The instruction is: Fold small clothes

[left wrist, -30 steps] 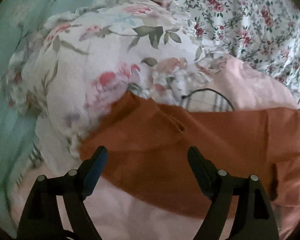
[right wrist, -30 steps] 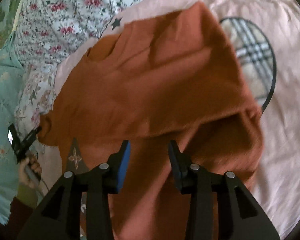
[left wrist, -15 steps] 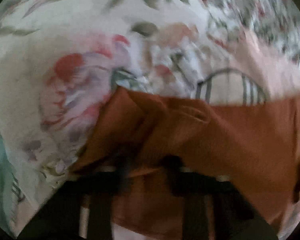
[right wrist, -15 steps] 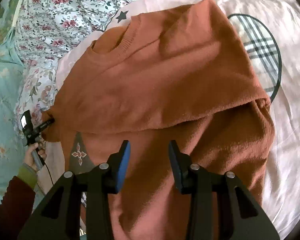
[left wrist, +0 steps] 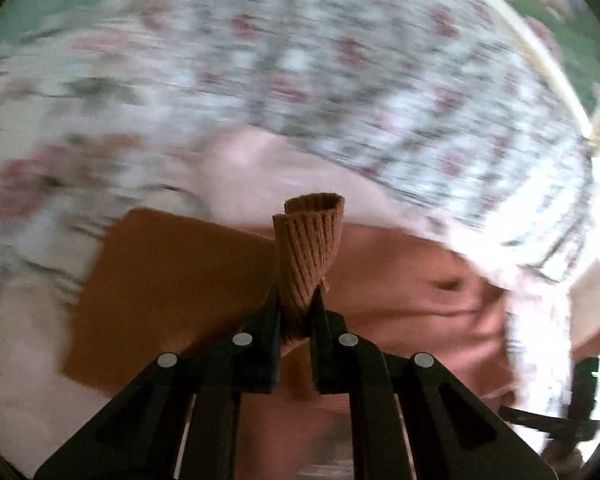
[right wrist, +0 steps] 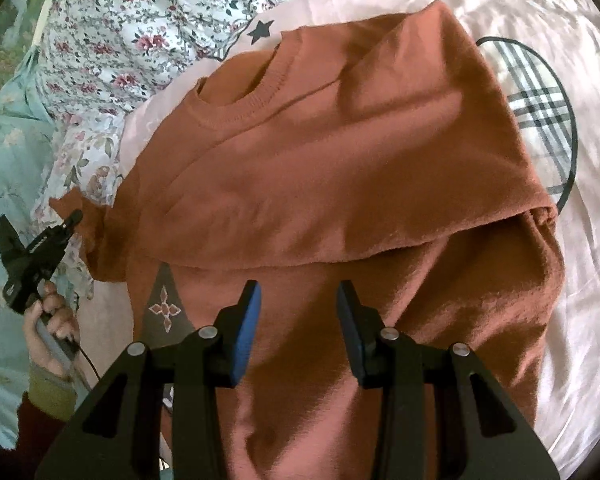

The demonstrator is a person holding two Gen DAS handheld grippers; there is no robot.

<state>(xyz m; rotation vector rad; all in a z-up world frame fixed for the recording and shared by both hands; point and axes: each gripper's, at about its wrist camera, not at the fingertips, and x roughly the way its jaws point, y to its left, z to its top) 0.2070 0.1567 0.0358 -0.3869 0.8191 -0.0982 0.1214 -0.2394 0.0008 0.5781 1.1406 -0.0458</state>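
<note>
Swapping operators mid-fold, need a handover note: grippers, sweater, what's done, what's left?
Left gripper: shut on the ribbed sleeve cuff, lifted off the bed.
Right gripper: open, holding nothing, above the sweater's lower body.
Rust sweater: spread on the pink sheet, collar toward the floral bedding; one side already lies folded across the body.
Left to do: probably lay the held sleeve over the body, then fold the body up.

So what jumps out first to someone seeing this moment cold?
The rust-orange sweater, spread over a pale pink sheet, fills the right wrist view, one sleeve already folded across its body. In the left wrist view, the left gripper is clamped on the ribbed cuff, which sticks up between its fingers. The right gripper hovers open above the sweater's lower half.
</note>
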